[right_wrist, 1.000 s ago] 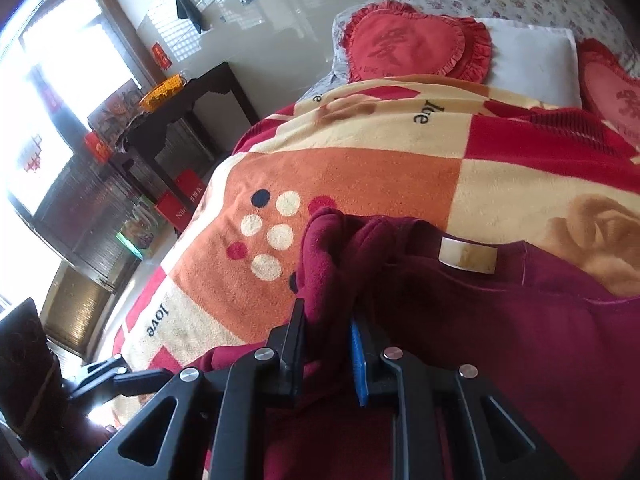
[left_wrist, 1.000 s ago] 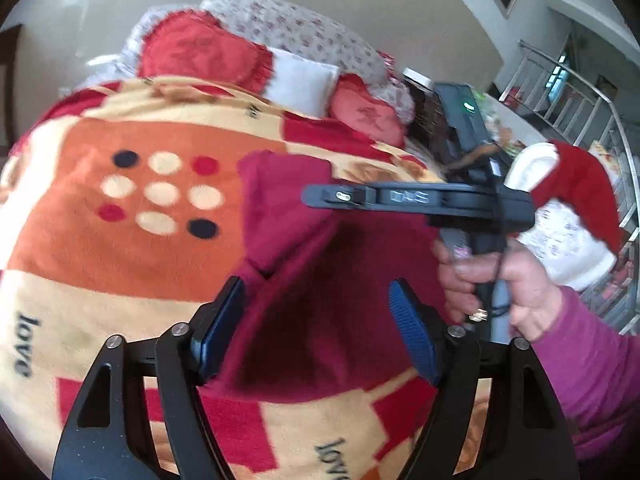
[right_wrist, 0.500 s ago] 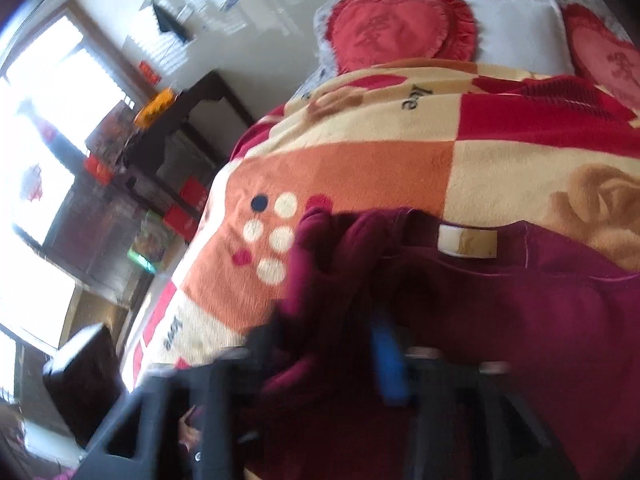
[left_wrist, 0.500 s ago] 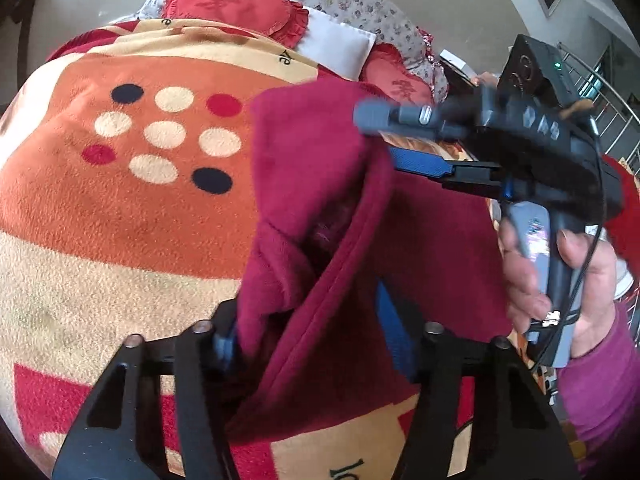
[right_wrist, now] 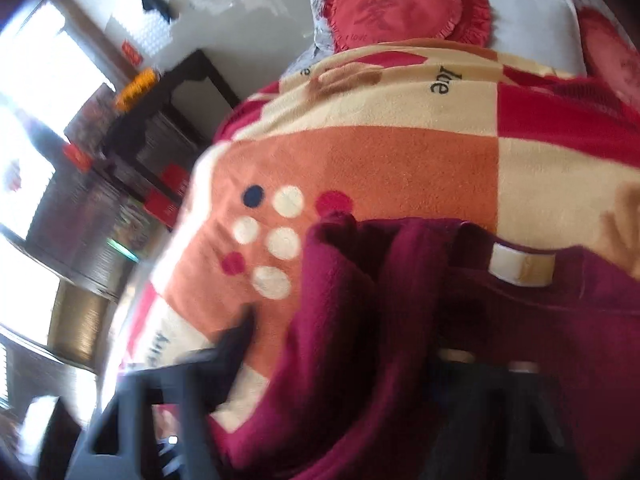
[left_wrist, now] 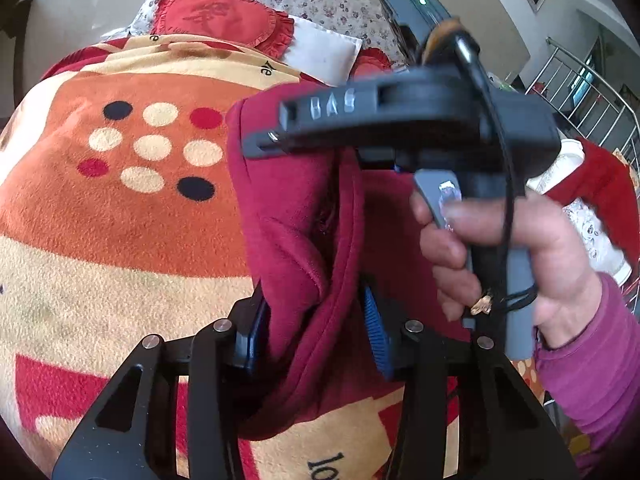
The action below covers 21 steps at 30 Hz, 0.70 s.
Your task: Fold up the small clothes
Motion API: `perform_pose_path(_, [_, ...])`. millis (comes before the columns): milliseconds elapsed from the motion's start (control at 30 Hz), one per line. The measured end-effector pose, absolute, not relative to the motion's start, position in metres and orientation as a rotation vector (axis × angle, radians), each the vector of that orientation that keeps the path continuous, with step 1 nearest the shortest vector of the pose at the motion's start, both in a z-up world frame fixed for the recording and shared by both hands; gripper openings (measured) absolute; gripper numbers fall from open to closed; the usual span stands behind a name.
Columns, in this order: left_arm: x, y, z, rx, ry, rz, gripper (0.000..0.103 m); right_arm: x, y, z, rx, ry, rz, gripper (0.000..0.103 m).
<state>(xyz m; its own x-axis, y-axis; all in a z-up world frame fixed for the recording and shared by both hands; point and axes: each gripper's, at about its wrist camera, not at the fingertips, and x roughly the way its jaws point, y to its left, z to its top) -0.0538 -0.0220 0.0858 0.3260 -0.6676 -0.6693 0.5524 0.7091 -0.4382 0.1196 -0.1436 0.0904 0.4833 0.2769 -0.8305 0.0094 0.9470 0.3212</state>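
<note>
A dark red fleece garment (left_wrist: 304, 232) lies bunched on the patterned blanket (left_wrist: 120, 232). My left gripper (left_wrist: 316, 332) is shut on a thick fold of its edge, with blue pads on both sides of the cloth. The right gripper's body (left_wrist: 400, 120), held by a hand (left_wrist: 500, 256), hovers just above and ahead; its tips are hidden behind the cloth. In the blurred right wrist view the garment (right_wrist: 400, 340) with a cream neck label (right_wrist: 520, 266) drapes between my right gripper's (right_wrist: 344, 352) fingers, which stand wide apart.
Heart-shaped red cushions (left_wrist: 216, 20) and a white pillow (left_wrist: 320, 48) lie at the bed's head. A dark side table (right_wrist: 168, 108) stands off the bed's left. A metal railing (left_wrist: 592, 92) is at the right.
My left gripper closed on the garment's edge and lifted it. My right gripper, shut on the fabric a second ago, has opened and moved closer over the left one.
</note>
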Motion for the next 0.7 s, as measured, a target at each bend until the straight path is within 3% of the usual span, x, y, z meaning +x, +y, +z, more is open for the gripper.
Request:
perform_pose_path(33, [-0.054,-0.022,0.087,-0.146,0.949,-0.801,0.034,0.113,-0.147,0.092,0.298,1.030,0.170,0.027])
perform_pose_path(167, [-0.059,-0.029,0.101,-0.141,0.938,-0.814,0.033,0.093,-0.162,0.107,0.299,0.957,0.186,0.020])
perform_pose_path(467, [-0.082,-0.089,0.139,-0.106,0.903,-0.931,0.033,0.047,-0.214,0.155,0.217,0.892,0.147,0.017])
perform_pose_path(700, [-0.098,-0.163,0.146,-0.031,0.904,-1.030,0.033,0.004,-0.285,0.161,0.234,0.875,0.053,0.017])
